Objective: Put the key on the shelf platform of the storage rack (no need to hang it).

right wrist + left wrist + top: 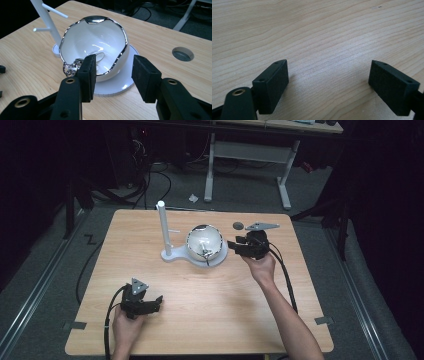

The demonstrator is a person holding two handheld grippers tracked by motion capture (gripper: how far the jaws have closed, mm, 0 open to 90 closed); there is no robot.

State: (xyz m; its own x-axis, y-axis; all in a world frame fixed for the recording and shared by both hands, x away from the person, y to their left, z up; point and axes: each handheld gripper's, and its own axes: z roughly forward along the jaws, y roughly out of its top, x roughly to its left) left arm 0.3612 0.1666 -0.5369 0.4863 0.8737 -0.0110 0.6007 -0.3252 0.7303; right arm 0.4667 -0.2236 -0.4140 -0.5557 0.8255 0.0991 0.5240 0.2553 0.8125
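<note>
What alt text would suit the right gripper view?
The open hand-held gripper faces a white bowl with a silver rim, where a chain hangs over the edge. The bowl sits on a white stand with a post, on a wooden table.

A white bowl (96,45) with a wavy silver rim stands upright on the round end of a white stand (117,83), right of its peg post, at the table's far middle. A silver chain (71,67) hangs over the bowl's near rim.
</note>
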